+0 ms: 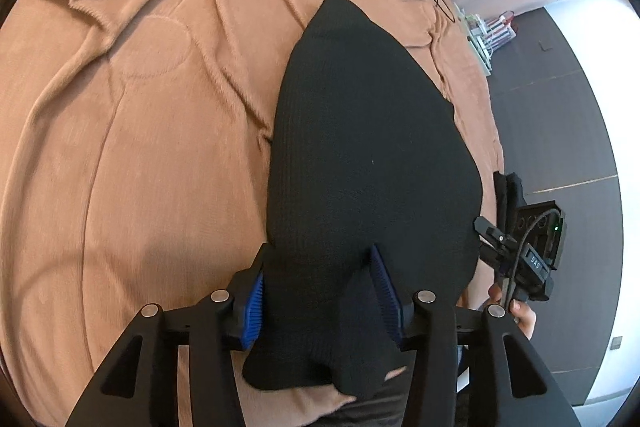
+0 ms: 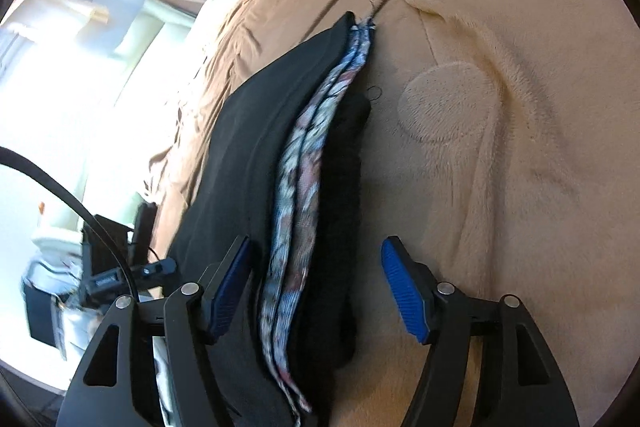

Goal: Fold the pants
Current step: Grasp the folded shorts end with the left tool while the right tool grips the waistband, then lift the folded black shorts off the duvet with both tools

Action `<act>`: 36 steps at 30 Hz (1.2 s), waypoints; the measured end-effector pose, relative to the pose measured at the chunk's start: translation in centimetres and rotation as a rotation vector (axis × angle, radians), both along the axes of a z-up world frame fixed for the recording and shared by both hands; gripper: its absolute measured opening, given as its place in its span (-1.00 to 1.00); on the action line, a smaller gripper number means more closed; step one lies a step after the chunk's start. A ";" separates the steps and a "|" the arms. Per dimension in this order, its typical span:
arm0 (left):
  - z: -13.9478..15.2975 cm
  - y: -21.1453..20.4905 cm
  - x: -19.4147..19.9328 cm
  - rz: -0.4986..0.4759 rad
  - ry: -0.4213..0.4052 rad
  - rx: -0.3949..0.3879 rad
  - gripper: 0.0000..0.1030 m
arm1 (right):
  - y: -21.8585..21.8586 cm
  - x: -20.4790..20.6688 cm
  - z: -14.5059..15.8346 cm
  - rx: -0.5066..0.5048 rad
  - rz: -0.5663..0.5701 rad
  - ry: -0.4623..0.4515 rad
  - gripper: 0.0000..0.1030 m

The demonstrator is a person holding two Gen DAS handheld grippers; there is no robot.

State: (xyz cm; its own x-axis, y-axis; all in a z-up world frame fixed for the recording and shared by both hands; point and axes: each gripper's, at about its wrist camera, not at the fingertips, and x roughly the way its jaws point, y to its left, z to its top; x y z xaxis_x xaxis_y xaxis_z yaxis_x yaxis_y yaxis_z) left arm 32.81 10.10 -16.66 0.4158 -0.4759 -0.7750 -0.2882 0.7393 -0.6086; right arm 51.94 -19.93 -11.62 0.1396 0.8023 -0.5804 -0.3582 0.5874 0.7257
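Currently, from the left wrist view: black knitted pants (image 1: 360, 155) lie on a tan plush blanket (image 1: 140, 127) that covers a bed, the garment running from the near edge away toward the far right, narrowing to a point, apparently already doubled lengthwise so that it can be folded again across. Left gripper (image 1: 320, 303): jaws part open, the blue pads (image 1: 254, 311) standing either side of the near end of the pants with cloth bunched between them; whether the pads press on it cannot be told, and the looseness of the gap suggests a release rather than a grip. At the right edge, the other gripper's body and a hand (image 1: 520, 311) are held just off the bed, beside the garment's right side. Far right, dark floor and small clutter. From the right wrist view: right gripper (image 2: 316, 287), jaws wide, nothing clamped; it straddles a stack of cloth seen edge-on, comprising a black layer (image 2: 248, 155), a patterned fabric (image 2: 304, 163) and a darker fuzzy layer (image 2: 344, 163). The pads (image 2: 404, 291) stand clear of the stack on both sides, a stance that suits either pinching the near edge or withdrawing from it. The blanket lies to the right, bright window light to the left.
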 end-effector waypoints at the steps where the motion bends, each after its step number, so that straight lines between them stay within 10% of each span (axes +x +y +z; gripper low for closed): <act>1: -0.1 0.3 0.5 0.006 -0.006 0.000 -0.04 | 0.4 0.3 -0.2 0.013 0.000 0.010 0.26; 27: -2.1 3.4 12.1 0.004 -0.082 -0.018 -0.04 | 3.5 4.9 -1.2 0.030 0.054 0.062 0.26; 36: -2.6 2.9 12.0 -0.028 -0.068 -0.064 -0.17 | 3.5 4.2 -0.5 0.012 0.044 0.038 -0.01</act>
